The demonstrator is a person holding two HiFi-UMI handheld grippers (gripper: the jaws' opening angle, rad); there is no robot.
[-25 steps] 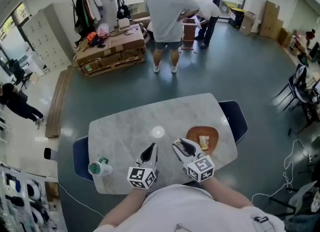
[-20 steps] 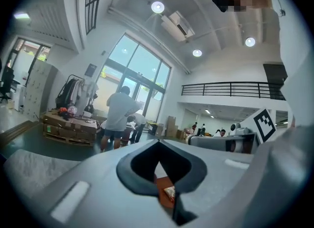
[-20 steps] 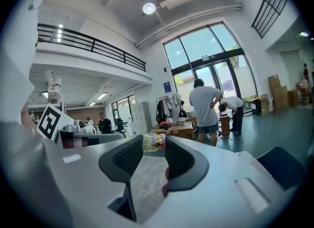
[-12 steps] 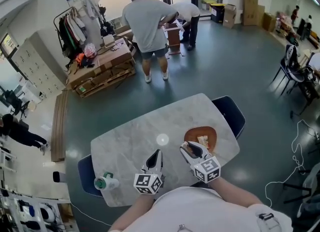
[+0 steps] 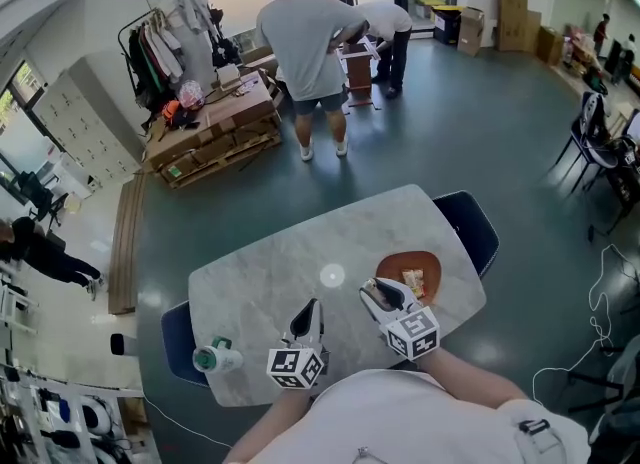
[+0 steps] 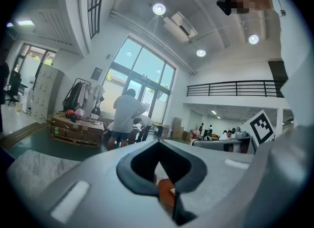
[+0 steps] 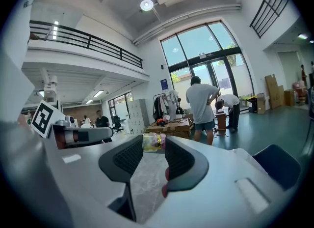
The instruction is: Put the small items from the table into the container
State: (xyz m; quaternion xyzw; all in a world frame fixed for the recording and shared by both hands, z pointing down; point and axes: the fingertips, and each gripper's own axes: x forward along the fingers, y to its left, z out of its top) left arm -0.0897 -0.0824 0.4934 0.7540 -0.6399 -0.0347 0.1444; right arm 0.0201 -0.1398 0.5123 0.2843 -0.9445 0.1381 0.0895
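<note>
1. Grey plastic left gripper (image 5: 303, 308) nearest, over the near edge of white marble oval table (image 5: 270, 272); jaws pressed together, nothing between them.
2. Grey plastic right gripper (image 5: 372, 290) just beside it, clamped on small clear-wrapped yellowish packet (image 7: 153, 142) at the jaw tips. Tips right by the near-left rim of the container; contact with it unclear.
3. Brown-orange shallow oval container (image 5: 428, 258) on the table's right part, one pale small packet (image 5: 412, 280) lying inside.
4. Pale plastic bottle with green cap (image 5: 216, 357) on its side at the table's near-left corner, well apart from both grippers.
5. Dark blue chair (image 5: 468, 227) at the table's right end, another at the left end.
6. Farther off on the teal floor: wooden pallet stacked with cardboard boxes (image 5: 215, 132), then two people in pale shirts (image 5: 305, 27) beside a small wooden stand.
</note>
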